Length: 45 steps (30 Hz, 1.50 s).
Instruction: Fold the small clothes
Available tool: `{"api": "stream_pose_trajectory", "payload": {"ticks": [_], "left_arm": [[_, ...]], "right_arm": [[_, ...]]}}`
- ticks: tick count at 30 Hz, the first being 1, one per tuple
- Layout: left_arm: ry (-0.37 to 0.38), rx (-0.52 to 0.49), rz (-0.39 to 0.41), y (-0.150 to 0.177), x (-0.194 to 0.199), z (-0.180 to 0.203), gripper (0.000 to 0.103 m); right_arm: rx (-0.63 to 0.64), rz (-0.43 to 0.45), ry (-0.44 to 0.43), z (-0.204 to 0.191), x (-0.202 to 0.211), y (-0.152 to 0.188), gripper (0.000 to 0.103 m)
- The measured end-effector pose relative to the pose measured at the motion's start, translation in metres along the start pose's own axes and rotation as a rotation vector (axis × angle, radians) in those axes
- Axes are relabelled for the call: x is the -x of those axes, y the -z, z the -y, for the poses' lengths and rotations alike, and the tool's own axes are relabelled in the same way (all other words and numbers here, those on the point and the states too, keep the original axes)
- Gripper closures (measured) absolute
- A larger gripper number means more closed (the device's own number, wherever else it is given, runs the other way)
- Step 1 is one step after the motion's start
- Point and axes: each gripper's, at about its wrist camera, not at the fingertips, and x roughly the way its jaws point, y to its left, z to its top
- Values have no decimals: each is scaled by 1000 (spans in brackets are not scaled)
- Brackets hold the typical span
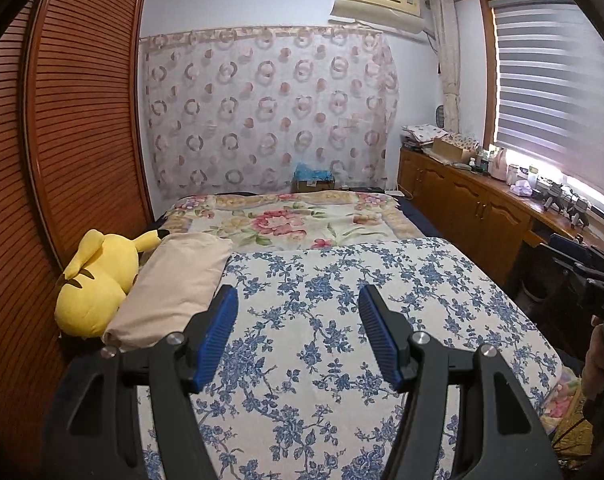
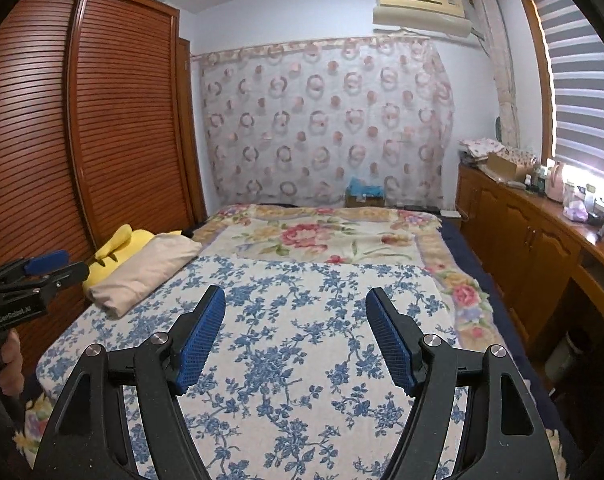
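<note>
Bedroom scene, both grippers raised above the near end of the bed. The left gripper [image 1: 298, 300] stands with its blue-padded jaws spread wide and nothing between them; the right gripper [image 2: 296, 300] is likewise spread and empty. Neither touches any fabric.

The only cloth that could be the task's piece is a beige folded cloth [image 1: 174, 280], lying on the blue-flowered bedspread [image 1: 341, 320] at its left edge, touching the yellow Pikachu plush [image 1: 98, 280] that sits between it and the louvred wardrobe [image 1: 62, 140]. Whether it is a garment or a pillowcase cannot be told. It already looks doubled into a thick rectangle.

Relative to the beige folded cloth, the left gripper is just beside its right edge, slightly nearer the viewer; the right gripper is well apart from it, over the middle of the bedspread.

Judged progress: no unfolded small clothes lie on the bedspread, so either folding has not begun and a piece must be fetched, or the beige piece is finished work.
</note>
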Motion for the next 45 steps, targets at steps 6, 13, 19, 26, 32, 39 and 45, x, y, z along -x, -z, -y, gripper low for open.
{"api": "stream_pose_trajectory", "payload": {"ticks": [6,13,19,26,32,39,45], "left_arm": [[1,0,0,0,1,2,41],[2,0,0,0,1,1,40],[5,0,3,1,2,3,40],[5,0,3,2,2,5,40],[5,-2,3,2,2,6,40],[5,0,4,2,3,7,40],[5,-1,3,3,3,7,40]], "right_arm": [[-3,-1,9,1,1,2,28],[-11,-1,16,4,1,2,28],[-12,0,18,4,1,3,28],[-12,-1,16,5,1,3,28],[-13,-1,19,5,1,4,28],[-13,-1,21,5,1,4,28],[-14,1,21,7,2,4,28]]}}
